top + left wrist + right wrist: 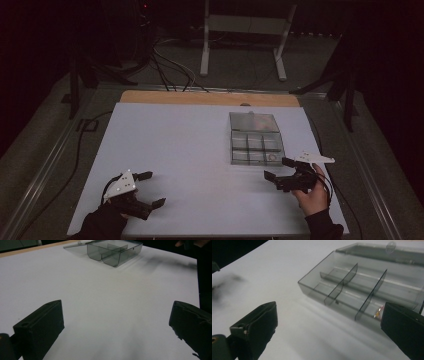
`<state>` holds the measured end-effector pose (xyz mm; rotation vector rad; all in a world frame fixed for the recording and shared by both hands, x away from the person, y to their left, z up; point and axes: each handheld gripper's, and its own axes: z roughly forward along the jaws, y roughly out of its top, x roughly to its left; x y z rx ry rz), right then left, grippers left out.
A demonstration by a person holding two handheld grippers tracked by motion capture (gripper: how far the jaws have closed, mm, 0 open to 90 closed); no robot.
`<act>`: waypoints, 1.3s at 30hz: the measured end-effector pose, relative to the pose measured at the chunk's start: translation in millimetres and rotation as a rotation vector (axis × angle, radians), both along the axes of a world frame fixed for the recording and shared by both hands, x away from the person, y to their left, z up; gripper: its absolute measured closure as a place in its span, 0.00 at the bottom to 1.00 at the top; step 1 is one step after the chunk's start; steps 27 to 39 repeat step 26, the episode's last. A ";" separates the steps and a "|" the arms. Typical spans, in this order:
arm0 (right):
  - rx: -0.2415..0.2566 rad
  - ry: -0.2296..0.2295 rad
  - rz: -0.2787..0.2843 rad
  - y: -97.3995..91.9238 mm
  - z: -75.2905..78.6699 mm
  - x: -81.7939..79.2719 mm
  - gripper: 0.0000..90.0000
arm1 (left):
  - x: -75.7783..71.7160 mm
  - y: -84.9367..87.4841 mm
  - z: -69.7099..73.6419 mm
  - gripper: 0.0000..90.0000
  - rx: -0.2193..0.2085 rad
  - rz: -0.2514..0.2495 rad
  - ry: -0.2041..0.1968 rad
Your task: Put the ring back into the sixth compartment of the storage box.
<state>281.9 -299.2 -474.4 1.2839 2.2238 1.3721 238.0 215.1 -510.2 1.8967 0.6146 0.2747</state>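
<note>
A smoky clear plastic organiser box (pixel 256 147) lies on the white table top (pixel 190 150), its lid (pixel 253 121) folded open behind it. Dividers split it into several compartments (pixel 352 290). A small ring-like item (pixel 271 157) lies in the near right compartment, and shows as a small bright piece (pixel 377 313) in the right gripper view. My right gripper (pixel 278 169) stands open just in front of the box's near right corner. My left gripper (pixel 151 189) is open at the near left of the table, with nothing between its jaws. The box (pixel 113 252) is far ahead of it.
A wooden strip (pixel 210 97) runs along the table's far edge. Beyond it are a white table frame (pixel 245 30) and cables on the dark floor (pixel 170 70). A cable (pixel 75 160) trails down the left side. Bare white surface spreads between the two grippers.
</note>
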 end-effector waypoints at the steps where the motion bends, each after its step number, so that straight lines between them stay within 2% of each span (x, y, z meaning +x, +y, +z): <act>1: -0.001 0.004 0.000 -0.6 -1.9 -1.8 0.01 | -0.4 -0.4 0.1 0.01 0.004 -0.002 -0.002; 5: -0.001 0.032 0.010 -4.3 -12.2 -9.4 0.01 | -0.1 -0.3 -0.2 0.01 0.002 0.002 0.001; 11: 0.010 0.040 0.014 -7.6 -19.9 -19.3 0.01 | -0.5 -0.3 -0.1 0.01 0.005 0.000 0.000; 14: -0.016 0.038 0.017 -8.1 -25.5 -23.5 0.01 | -0.1 0.1 0.1 0.01 0.001 0.001 -0.001; 19: -0.039 0.062 0.037 -9.1 -35.9 -25.7 0.01 | -0.3 -0.7 0.1 0.01 0.002 -0.003 0.000; 39: -0.030 0.049 0.026 -10.2 -37.1 -23.8 0.01 | 0.1 0.0 -0.2 0.01 0.000 0.000 0.000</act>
